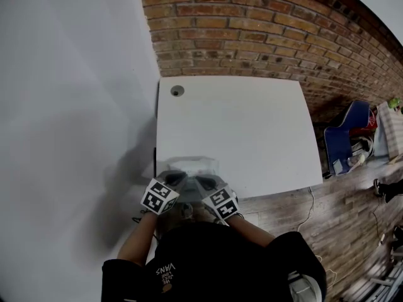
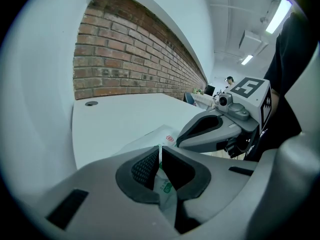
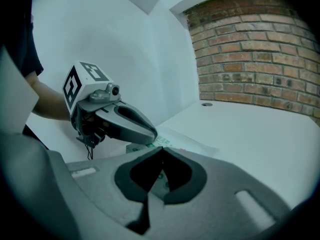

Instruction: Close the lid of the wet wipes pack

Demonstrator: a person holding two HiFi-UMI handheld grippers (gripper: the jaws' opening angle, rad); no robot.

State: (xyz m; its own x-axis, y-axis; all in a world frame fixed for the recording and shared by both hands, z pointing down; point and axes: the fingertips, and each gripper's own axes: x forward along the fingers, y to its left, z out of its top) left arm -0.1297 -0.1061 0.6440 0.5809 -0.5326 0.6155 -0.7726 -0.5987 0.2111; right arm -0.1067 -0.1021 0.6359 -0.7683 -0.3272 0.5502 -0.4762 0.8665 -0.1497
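At the near edge of the white table, just in front of the person: wet wipes pack lies flat, both grippers at its near end; brick wall beyond.

Left gripper: jaws clenched on a thin fold of the pack's printed film, which stands upright between the pads.

Right gripper: jaws pressed together at the tips, just above the pack's film; cannot confirm any film is caught between them.

Lid: not visible in any view, so open or closed not established.

Handling, as a judgement: pack is light, soft and crinkly; film is likely slippery and will pucker or lift if pulled, so the whole pack may slide on the smooth table. Best to pin the pack by its sealed film edge with one gripper; press the stiffer flap lid down flat with closed jaw tips of the other, rather than pinching it.
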